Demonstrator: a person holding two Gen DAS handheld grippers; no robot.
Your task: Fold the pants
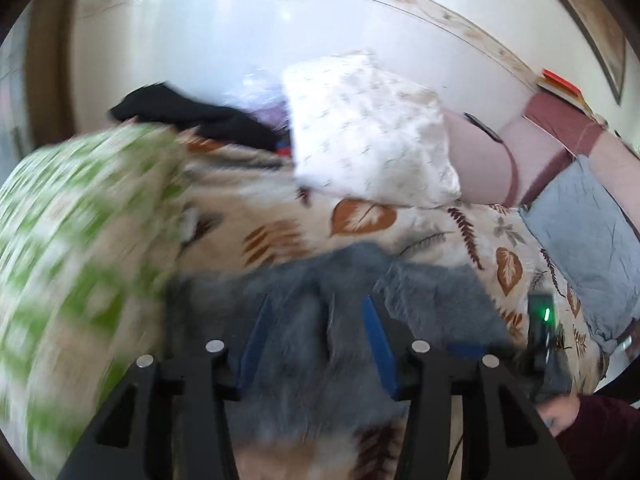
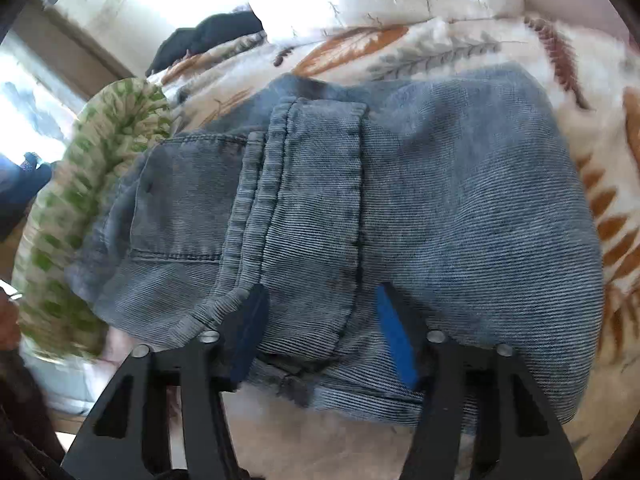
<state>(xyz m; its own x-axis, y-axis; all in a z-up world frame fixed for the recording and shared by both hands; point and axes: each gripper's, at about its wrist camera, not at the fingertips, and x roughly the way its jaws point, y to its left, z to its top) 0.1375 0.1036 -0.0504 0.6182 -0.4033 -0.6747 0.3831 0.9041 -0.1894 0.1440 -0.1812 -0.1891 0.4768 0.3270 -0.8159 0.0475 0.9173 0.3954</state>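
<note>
Both wrist views angled down, close over the same folded jeans (image 2: 400, 200) on the bedspread (image 1: 420, 232).

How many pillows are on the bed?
3: a white pillow against the wall, a grey pillow at the right edge, and a green patterned one on the left. Others may be hidden.

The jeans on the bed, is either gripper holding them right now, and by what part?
Neither. The right gripper and the left gripper both stand open over the folded jeans, fingers apart and not pinching the cloth.
</note>
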